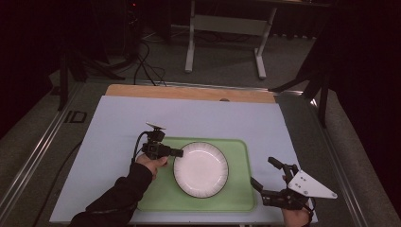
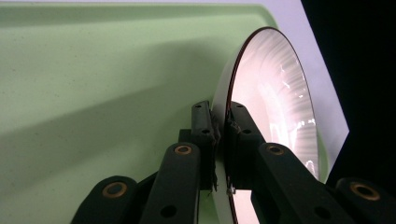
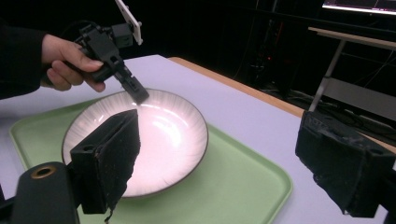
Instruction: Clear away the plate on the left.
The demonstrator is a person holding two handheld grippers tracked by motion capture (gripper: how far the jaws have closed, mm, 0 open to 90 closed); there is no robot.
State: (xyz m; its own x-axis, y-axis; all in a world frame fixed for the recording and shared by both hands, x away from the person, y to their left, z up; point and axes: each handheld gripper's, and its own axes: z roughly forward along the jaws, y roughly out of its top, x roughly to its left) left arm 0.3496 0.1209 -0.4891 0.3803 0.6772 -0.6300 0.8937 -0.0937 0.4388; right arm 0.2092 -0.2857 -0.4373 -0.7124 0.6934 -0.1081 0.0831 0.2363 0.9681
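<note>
White plate (image 1: 201, 169), dark rim line, sits inside the green tray (image 1: 239, 198), left of tray centre. Tray lies on a pale lilac mat (image 1: 118, 118), near the mat's front edge; a wooden table edge (image 1: 189, 92) shows past the mat's far side.

Left gripper (image 1: 178, 152) comes in over the tray's left part, held in the left hand (image 1: 150, 163) with a dark sleeve (image 1: 118, 198) behind it. Its jaws are pinched on the plate's left rim. Left gripper view confirms: plate (image 2: 275, 107) edge-on, one jaw on the underside, one on the top face, pads tight against the rim, tray (image 2: 93, 70) behind. That rim side looks slightly raised off the tray there; can't tell how much of the plate rests on it.

Right gripper (image 1: 267, 175) is off the tray's right front corner, over the mat, not touching tray or plate, grey three-cornered plate on top. Jaws spread wide, nothing between them. Right gripper view: its two black pads stand far apart, with the plate (image 3: 154, 135) and tray (image 3: 243, 186) seen between them farther off, and the left gripper (image 3: 140, 97) clamped on the plate's far rim, left hand (image 3: 65, 63) behind it.

Beyond the tray and table: grey floor, cables, white desk legs (image 1: 224, 42).
</note>
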